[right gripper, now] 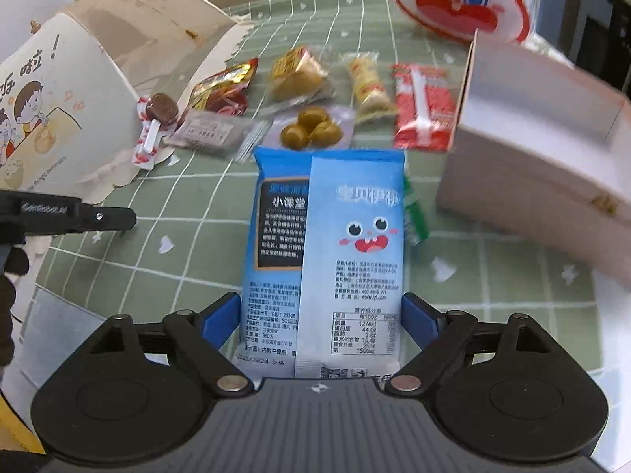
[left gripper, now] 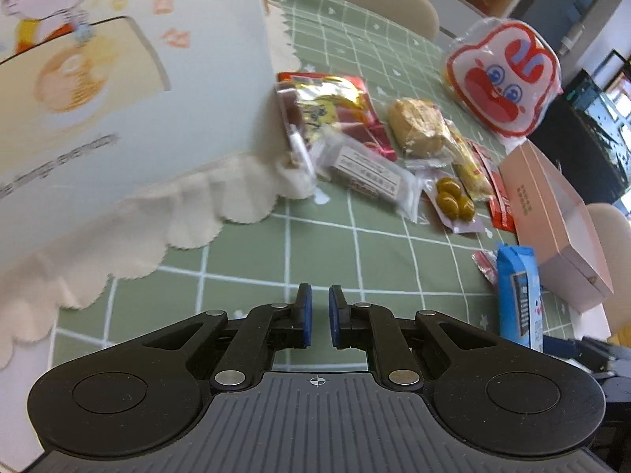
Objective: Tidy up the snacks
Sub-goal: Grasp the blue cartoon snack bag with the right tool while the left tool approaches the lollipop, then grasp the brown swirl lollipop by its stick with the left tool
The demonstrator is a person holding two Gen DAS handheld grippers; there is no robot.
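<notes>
My right gripper is shut on a blue snack packet, held above the green checked tablecloth; the packet also shows in the left wrist view. My left gripper is nearly closed and empty, low over the cloth. Several snacks lie in a row: a red-gold packet, a bun, green olives, a cracker pack, a red sachet, a grey bar and a lollipop. A pale pink box stands open at right.
A large cartoon-printed paper box with scalloped flaps stands at left. A red-and-white rabbit-face bag sits at the back right. Chairs stand behind the table. The table edge is near at the lower left.
</notes>
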